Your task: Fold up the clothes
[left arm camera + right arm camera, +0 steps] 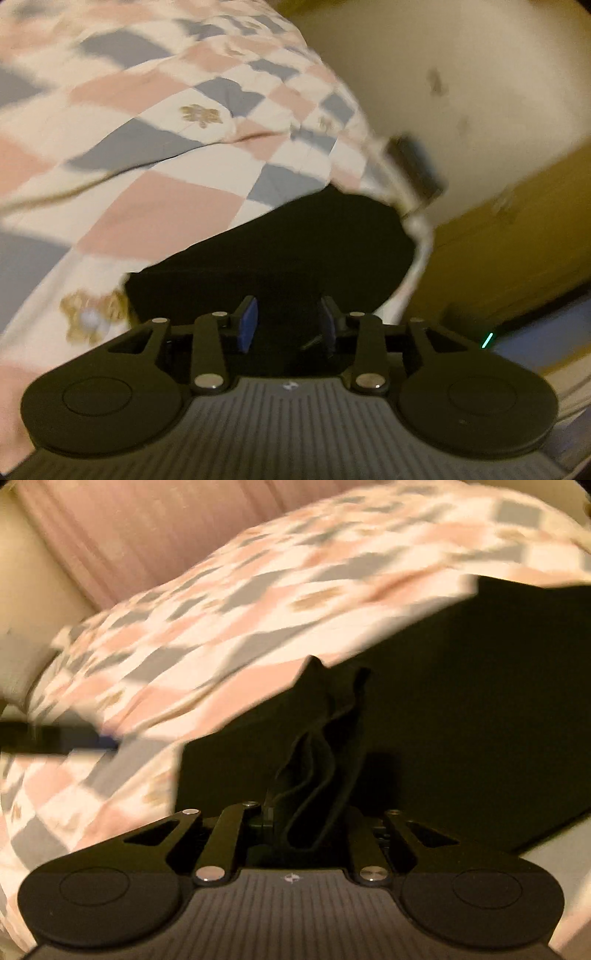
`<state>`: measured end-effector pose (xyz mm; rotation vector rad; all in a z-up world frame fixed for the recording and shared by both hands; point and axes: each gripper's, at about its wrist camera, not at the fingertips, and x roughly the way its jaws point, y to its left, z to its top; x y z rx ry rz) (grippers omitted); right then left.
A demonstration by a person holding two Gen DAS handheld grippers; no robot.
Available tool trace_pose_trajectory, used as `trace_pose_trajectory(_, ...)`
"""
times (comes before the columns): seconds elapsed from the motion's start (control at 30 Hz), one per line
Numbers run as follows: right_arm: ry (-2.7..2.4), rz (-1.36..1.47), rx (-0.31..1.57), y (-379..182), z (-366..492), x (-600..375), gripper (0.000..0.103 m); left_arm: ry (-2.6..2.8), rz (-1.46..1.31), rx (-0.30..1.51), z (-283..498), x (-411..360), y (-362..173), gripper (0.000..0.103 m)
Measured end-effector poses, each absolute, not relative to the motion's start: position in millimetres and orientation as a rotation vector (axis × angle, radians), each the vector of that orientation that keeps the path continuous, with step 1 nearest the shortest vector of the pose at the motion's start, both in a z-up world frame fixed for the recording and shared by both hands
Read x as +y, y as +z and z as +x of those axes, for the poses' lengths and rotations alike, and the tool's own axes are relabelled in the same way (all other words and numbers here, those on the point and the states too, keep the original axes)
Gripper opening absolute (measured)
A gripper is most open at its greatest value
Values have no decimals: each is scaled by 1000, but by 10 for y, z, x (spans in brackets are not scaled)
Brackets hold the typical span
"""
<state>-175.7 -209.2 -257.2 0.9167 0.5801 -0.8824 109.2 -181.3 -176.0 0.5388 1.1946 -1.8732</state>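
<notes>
A black garment [280, 251] lies on a bed quilt of pink, grey-blue and white checks [147, 147]. In the left wrist view my left gripper [288, 325] hovers close over the garment's near edge. Its blue pads [246, 325] stand apart and nothing is pinched between them. In the right wrist view my right gripper [314, 812] is shut on a bunched, upright fold of the same black garment [461, 701]. The cloth hides its fingertips, and the rest of the garment spreads to the right over the quilt [221, 627]. Both views are motion-blurred.
A blurred dark block with white parts [413, 173] sits at the quilt's edge. Beyond it are a cream surface [461, 92] and yellow-brown wood [517, 266]. A pink curtain [129, 535] hangs behind the bed. A dark bar with a blue tip [55, 738] reaches in from the left.
</notes>
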Motion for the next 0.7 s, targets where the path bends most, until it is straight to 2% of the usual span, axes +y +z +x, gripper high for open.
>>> trace_pose_trajectory(0.13, -817, 965, 584, -2720, -2561, -2518, 11, -1887, 920, 778, 91, -1837, -1906, 32)
trace_pose_trajectory(0.33, -796, 913, 613, -2694, -3179, -2762, 12, -1902, 1186, 546, -595, -1890, -2172, 39)
trace_pose_trajectory(0.5, -776, 883, 612, -2677, -3468, -2878, 11, -1886, 1275, 446, -849, -2058, -2259, 43)
trace_pose_trajectory(0.7, -815, 816, 641, -2599, -3840, -3088, 11, -1920, 1236, 497, -1052, -2348, -2342, 44)
